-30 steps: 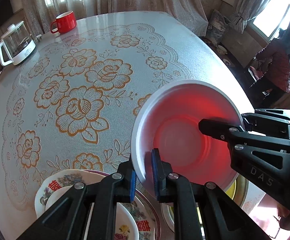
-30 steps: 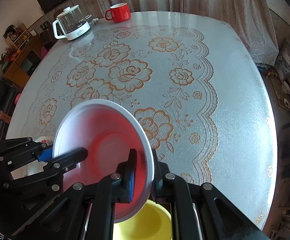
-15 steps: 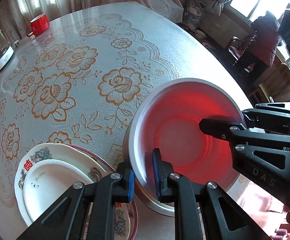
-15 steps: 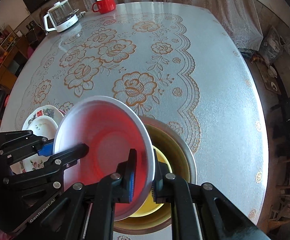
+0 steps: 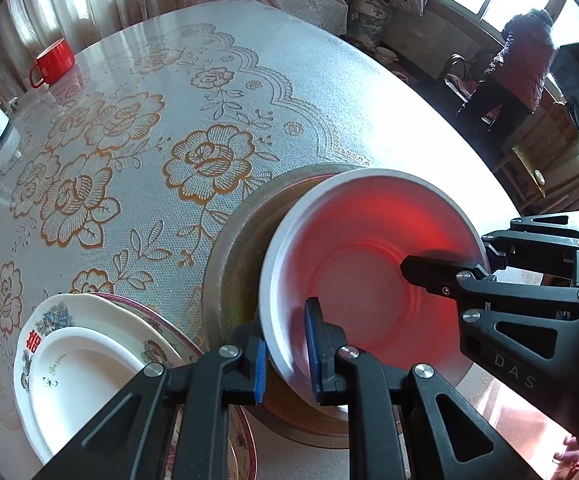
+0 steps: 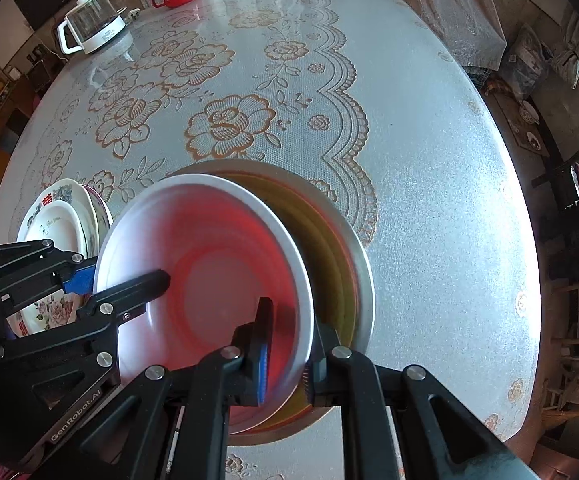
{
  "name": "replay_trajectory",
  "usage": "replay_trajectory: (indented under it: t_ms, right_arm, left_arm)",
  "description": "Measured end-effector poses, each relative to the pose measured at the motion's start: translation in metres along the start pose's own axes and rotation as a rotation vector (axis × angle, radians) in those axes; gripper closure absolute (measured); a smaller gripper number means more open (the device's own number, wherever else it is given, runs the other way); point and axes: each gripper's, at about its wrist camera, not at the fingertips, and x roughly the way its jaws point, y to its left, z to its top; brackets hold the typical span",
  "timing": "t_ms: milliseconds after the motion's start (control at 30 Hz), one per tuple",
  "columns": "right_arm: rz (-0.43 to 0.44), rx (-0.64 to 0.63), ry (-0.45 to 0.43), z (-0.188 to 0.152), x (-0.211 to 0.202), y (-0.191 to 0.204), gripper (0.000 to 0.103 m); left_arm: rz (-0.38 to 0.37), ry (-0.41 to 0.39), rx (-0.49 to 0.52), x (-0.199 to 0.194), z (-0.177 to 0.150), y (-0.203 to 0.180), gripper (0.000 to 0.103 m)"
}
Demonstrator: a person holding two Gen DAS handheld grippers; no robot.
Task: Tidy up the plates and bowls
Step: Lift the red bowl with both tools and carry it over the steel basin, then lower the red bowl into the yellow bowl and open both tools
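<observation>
At the far left of the round table covered with a white lace-patterned cloth bearing golden flowers (image 5: 225, 92), a stack of flowered ceramic plates topped by a small plain white plate (image 5: 89, 364) is already gathered, so that part of the sorting appears done. Just to its right, a wide metal basin (image 5: 229, 264) stands on the cloth, and a yellow bowl (image 6: 335, 264) is seen nested inside it in the right wrist view.

Above the basin, a white-rimmed bowl with a translucent red glow through its wall (image 5: 369, 272) is held tilted, not yet seated. Its near rim is pinched by the left gripper (image 5: 287, 348), whose jaws are closed down onto the thin wall, one blue pad outside and one inside. The opposite rim is clamped in the same way by the right gripper (image 6: 289, 344), narrowly closed on the wall.

Judged from this, the task is well advanced: the bowl remains to be lowered into the yellow bowl and released. A red mug (image 5: 51, 62) and a glass kettle with a white base (image 6: 93, 30) stand well apart at the far edge, untouched.
</observation>
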Motion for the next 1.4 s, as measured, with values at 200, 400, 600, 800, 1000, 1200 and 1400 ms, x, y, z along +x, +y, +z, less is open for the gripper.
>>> replay_trajectory:
  t_ms: [200,400,600,800,1000,1200,1400]
  right_arm:
    - [0.012,-0.016,0.008,-0.001,0.0,0.0,0.091]
    - [0.006,-0.03,0.015,-0.002,0.002,0.001,0.09]
    - [0.017,-0.025,0.026,-0.009,0.001,0.0,0.089]
    - [0.015,-0.009,0.005,-0.009,0.001,-0.002,0.086]
    - [-0.008,-0.034,-0.011,-0.008,-0.004,0.0,0.086]
    - [-0.001,0.002,-0.037,-0.011,-0.019,-0.013,0.082]
    - [0.033,0.003,-0.015,-0.017,-0.005,-0.005,0.082]
  left_arm:
    - [0.029,-0.018,0.035,0.001,-0.002,-0.006,0.084]
    - [0.052,-0.019,0.053,0.0,-0.006,-0.008,0.08]
    - [0.052,-0.019,0.051,-0.002,-0.014,-0.007,0.062]
    - [0.065,-0.034,0.036,-0.008,-0.014,-0.009,0.062]
    - [0.102,-0.066,0.025,-0.02,-0.013,-0.006,0.042]
    - [0.131,-0.065,-0.014,-0.02,-0.01,0.005,0.034]
    - [0.138,-0.061,-0.046,-0.018,-0.01,0.013,0.034]
